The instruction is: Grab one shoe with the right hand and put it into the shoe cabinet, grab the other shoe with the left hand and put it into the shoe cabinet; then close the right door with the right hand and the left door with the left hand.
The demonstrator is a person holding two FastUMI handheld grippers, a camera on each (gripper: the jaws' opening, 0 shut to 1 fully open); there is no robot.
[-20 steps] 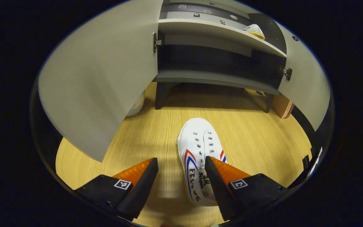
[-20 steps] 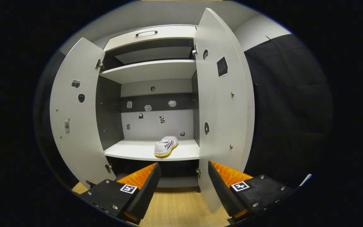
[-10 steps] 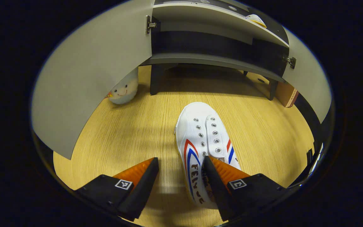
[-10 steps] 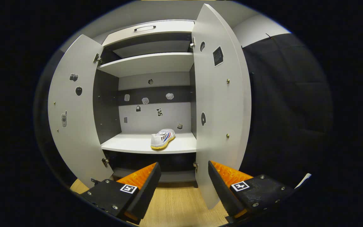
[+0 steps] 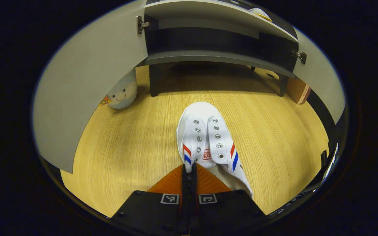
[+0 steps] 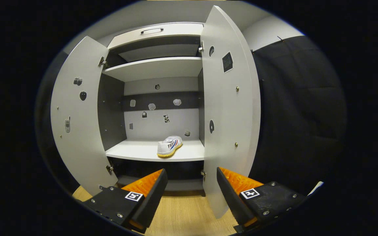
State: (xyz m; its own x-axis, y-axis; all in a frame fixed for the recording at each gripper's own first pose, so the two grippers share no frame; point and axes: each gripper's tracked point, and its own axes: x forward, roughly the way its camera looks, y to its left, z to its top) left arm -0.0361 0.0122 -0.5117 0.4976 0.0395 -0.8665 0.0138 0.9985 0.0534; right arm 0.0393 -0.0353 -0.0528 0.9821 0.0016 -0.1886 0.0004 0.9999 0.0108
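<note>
Left claw (image 5: 189, 170) is clenched on the collar edge of the white shoe (image 5: 205, 141) lying on the floor before the shoe cabinet (image 5: 215, 55); so thin a pinch may slip when lifted. Right claw (image 6: 190, 183) hangs released, facing the shelved shoe (image 6: 169, 146)

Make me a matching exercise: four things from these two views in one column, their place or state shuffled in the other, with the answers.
1. shoe on the floor
2. shoe on the shelf
3. right hand-held gripper
4. plush toy

A. open, holding nothing
B. on the floor beside the cabinet leg
C. inside the cabinet
D. its side pinched by the left hand-held gripper

Pairs: 1-D, 2-C, 3-A, 4-B
</note>
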